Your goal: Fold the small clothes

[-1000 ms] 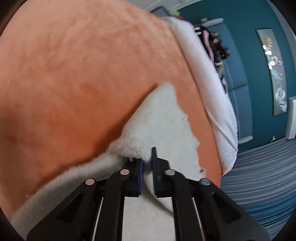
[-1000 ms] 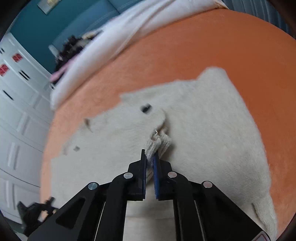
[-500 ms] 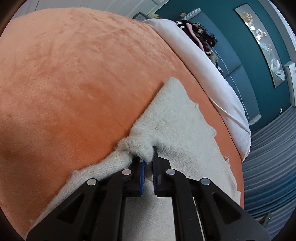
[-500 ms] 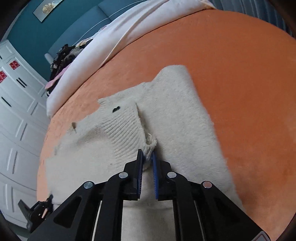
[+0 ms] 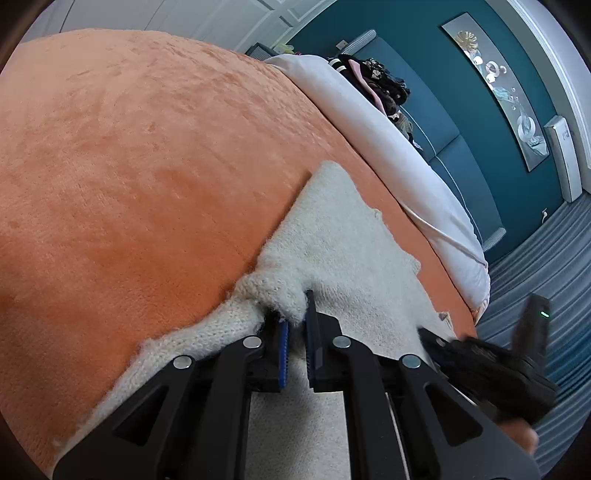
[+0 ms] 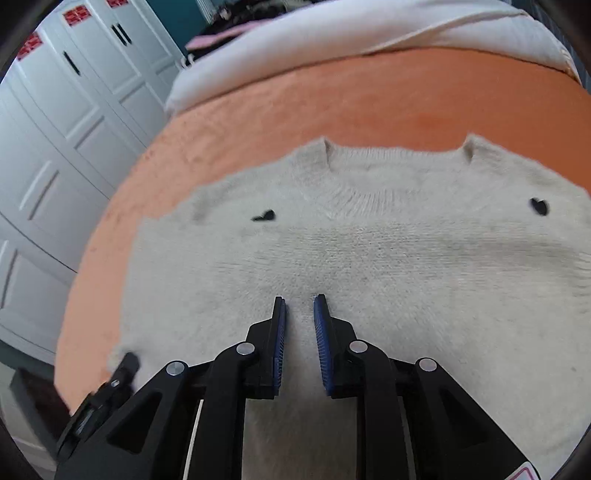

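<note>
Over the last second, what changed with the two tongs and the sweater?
The right tongs let go of the sweater fold they pinched and now stand open above it; the sweater lies spread flat, neckline away. The left tongs still grip a bunched edge. The orange blanket is unchanged.

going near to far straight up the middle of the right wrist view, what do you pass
right gripper → cream sweater → its ribbed neckline → orange blanket → white bedding
</note>
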The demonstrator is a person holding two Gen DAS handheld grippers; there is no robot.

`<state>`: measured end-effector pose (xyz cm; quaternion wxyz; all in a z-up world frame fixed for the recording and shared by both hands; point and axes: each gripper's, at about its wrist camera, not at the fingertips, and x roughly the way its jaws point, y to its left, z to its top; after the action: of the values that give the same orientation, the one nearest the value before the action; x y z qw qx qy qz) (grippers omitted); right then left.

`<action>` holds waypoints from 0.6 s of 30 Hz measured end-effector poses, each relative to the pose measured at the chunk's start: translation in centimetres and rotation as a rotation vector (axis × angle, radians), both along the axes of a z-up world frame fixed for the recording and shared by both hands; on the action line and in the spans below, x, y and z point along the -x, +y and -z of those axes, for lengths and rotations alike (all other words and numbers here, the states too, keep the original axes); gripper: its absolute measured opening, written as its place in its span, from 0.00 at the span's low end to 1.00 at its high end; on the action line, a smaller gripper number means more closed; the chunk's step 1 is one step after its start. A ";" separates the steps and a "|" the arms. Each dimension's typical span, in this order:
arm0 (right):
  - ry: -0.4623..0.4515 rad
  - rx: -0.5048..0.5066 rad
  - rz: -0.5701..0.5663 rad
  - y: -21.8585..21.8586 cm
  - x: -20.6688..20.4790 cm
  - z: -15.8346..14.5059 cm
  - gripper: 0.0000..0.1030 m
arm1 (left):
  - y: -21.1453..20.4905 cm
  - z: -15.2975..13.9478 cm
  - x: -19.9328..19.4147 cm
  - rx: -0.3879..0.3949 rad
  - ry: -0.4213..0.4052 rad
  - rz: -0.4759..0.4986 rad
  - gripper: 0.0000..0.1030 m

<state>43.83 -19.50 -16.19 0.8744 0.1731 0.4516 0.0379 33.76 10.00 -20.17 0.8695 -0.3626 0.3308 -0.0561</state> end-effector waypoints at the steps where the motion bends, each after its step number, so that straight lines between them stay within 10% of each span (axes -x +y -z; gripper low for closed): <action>1: 0.009 -0.004 0.012 0.1 -0.7 -0.1 0.10 | -0.1 0.0 0.0 -0.007 -0.006 0.002 0.07; 7: -0.124 -0.041 0.110 -4.0 3.8 -4.9 0.10 | -0.1 0.2 0.3 0.001 -0.032 0.005 0.07; 10: -0.022 0.017 0.285 -10.7 6.2 -1.7 0.08 | -0.2 0.3 0.4 0.001 -0.036 0.005 0.07; 12: -0.029 -0.158 0.288 -14.8 7.9 0.4 0.00 | -0.2 0.4 0.3 -0.002 -0.034 0.008 0.07; 14: 0.002 -0.129 0.346 -15.8 10.0 -1.8 0.00 | -0.3 0.3 0.3 -0.006 -0.027 0.008 0.07; 18: -0.099 -0.029 0.324 -16.4 18.6 -6.9 0.29 | 0.2 -0.7 0.4 0.020 0.005 0.018 0.10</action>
<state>25.22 -35.92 -9.27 0.8878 0.2541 0.3734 -0.0888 33.39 10.16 -19.47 0.8645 -0.3683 0.3357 -0.0664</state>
